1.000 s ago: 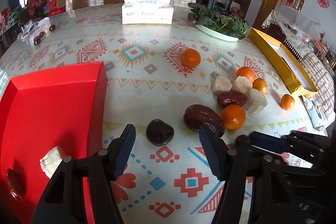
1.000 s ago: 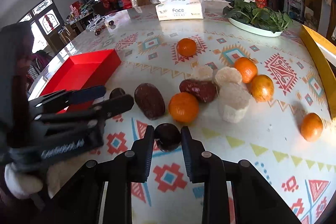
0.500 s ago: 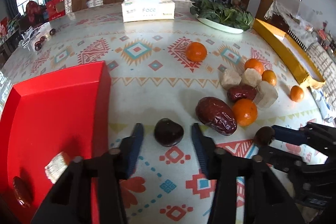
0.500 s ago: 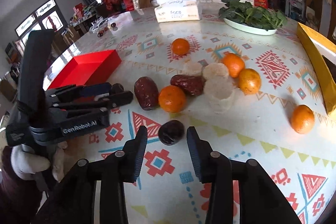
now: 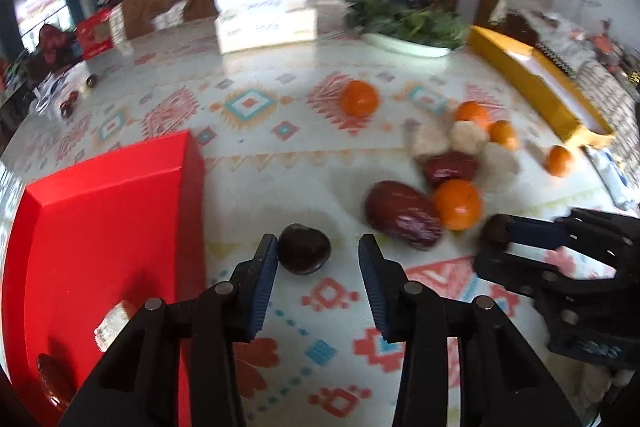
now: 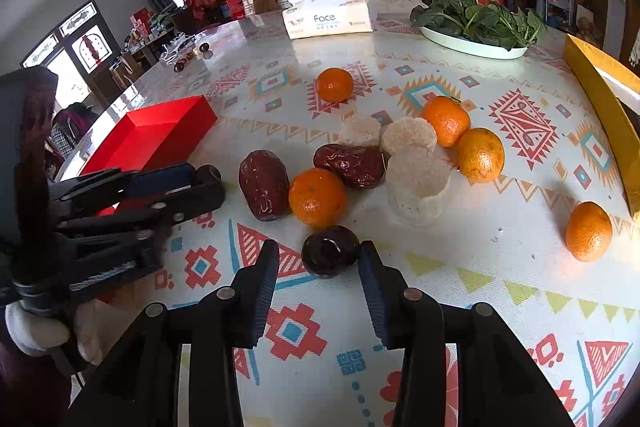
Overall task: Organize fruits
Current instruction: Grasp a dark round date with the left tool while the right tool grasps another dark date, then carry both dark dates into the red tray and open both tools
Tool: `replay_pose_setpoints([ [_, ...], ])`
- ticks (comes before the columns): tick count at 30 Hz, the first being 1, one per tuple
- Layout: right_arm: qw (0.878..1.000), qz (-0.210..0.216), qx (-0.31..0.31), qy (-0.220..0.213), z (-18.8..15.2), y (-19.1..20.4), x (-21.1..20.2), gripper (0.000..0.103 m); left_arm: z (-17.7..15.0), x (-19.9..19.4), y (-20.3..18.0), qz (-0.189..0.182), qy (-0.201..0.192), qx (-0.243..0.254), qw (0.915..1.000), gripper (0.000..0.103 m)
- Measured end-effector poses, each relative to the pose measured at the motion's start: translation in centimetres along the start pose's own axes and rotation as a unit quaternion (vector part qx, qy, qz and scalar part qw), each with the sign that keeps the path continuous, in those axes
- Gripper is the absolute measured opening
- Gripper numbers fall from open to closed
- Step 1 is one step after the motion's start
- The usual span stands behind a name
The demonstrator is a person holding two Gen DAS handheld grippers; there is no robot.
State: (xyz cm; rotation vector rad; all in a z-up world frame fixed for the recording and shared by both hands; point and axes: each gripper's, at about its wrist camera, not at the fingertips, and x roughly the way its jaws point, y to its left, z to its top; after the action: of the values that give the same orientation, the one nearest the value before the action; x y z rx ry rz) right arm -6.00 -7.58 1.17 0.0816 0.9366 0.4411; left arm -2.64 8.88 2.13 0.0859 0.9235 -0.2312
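My left gripper [image 5: 318,255] is open around a dark chestnut [image 5: 304,253] on the table; its left finger touches the nut. The red tray [image 5: 120,195] lies just left, holding a pale chunk [image 5: 114,321] and a red date [image 5: 52,375]. My right gripper [image 6: 318,261] is open around a second dark chestnut [image 6: 330,255], which rests on the table between its fingers. Ahead lie red dates [image 6: 264,185], several oranges [image 6: 318,197] and pale sugarcane chunks [image 6: 416,183]. The left gripper also shows in the right wrist view [image 6: 200,183].
A tissue box [image 6: 328,21] and a plate of spinach [image 6: 476,23] stand at the back. A yellow box [image 6: 600,103] runs along the right edge. A lone orange [image 6: 588,231] lies at the right. Small dark fruits [image 6: 192,57] sit far left.
My right gripper opened, releasing its chestnut onto the table. My left gripper narrowed and moved forward around the other chestnut, then shifted right so its left finger touches it.
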Motion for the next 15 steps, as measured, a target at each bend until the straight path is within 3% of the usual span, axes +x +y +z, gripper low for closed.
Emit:
replay_pose_setpoints([
  [6, 1.0, 0.004, 0.0, -0.001, -0.1, 0.0, 0.0, 0.044, 0.1, 0.8, 0.0, 0.029, 0.013, 0.001, 0.9995, 0.041],
  [8, 1.0, 0.004, 0.001, -0.002, -0.1, -0.1, 0.0, 0.037, 0.1, 0.7, 0.3, 0.04, 0.007, -0.005, 0.9992, 0.023],
  [10, 1.0, 0.007, 0.009, -0.002, -0.2, -0.3, -0.1, 0.03, 0.0, 0.4, 1.0, 0.029, 0.004, -0.024, 0.9993, 0.022],
  [15, 1.0, 0.015, 0.019, -0.008, -0.4, -0.6, -0.5, 0.028, -0.4, -1.1, 2.2, 0.006, -0.02, -0.054, 0.9983, 0.022],
])
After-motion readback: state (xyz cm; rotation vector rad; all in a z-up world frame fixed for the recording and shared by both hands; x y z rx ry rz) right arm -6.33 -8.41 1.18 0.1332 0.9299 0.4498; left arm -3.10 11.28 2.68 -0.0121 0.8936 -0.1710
